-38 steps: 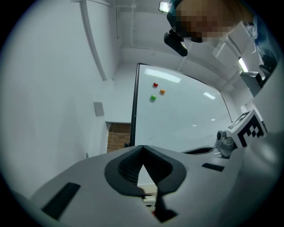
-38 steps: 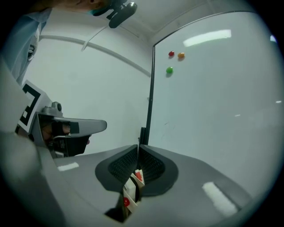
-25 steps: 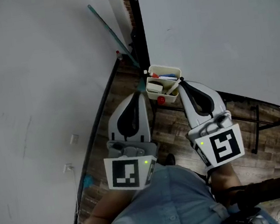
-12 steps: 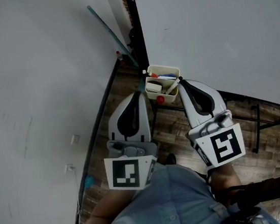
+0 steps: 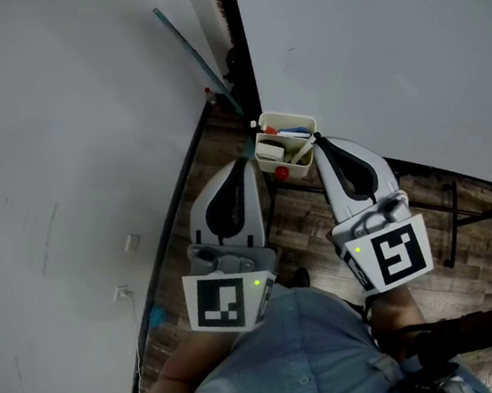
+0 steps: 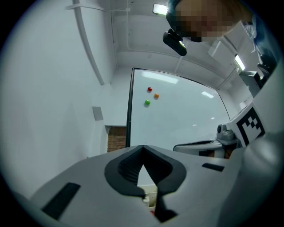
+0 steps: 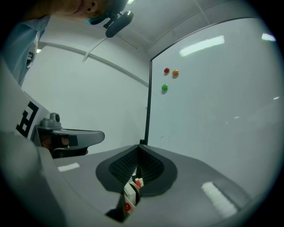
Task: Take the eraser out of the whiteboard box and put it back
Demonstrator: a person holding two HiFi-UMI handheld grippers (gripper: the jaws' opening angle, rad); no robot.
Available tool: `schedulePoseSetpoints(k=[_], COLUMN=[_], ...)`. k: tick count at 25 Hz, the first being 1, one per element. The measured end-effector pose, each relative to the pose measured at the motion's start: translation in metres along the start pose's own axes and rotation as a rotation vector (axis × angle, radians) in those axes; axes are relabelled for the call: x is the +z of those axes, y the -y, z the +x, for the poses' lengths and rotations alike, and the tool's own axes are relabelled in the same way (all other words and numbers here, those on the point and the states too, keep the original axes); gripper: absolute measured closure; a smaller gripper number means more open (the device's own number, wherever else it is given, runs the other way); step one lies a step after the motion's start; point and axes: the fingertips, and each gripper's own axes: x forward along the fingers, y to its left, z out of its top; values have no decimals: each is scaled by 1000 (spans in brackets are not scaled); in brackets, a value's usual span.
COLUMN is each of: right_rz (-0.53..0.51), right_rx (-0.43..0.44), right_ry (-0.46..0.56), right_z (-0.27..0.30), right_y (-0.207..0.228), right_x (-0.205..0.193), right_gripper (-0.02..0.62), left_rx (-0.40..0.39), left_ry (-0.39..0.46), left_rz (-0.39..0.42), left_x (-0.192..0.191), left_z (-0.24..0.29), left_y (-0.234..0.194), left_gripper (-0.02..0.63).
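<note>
The left gripper point(image 5: 246, 163) sits just left of the whiteboard box point(image 5: 288, 123), its tip level with the box's near left corner. In the left gripper view its jaws meet at the tips with nothing between the pads, and only a sliver of the box shows through the gap below them.

The box hangs at the lower corner of the whiteboard point(image 5: 372, 58), its longer side running across from one gripper to the other. The eraser is presumably among the pale and red-capped items standing in it, though which one it is, and how its long axis lies, is too small to tell.

The right gripper point(image 5: 318, 143) is at the box's right rim, touching it or very nearly so. Its jaws are also closed and empty, and the box's contents show straight ahead through the gap in the right gripper view. The right hand looks marginally nearer, and its jaws must open before reaching in.
</note>
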Motion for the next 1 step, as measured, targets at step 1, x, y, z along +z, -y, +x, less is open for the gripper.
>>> schedulePoseSetpoints(k=[1], right_rz=[1], right_rx=[1], right_ry=[3], right_z=[0], right_y=[0], right_x=[1], right_gripper=[595], left_rx=[0], left_ry=[1], left_rz=[3], left_x=[0], left_z=[0], left_y=[0], left_gripper=[600])
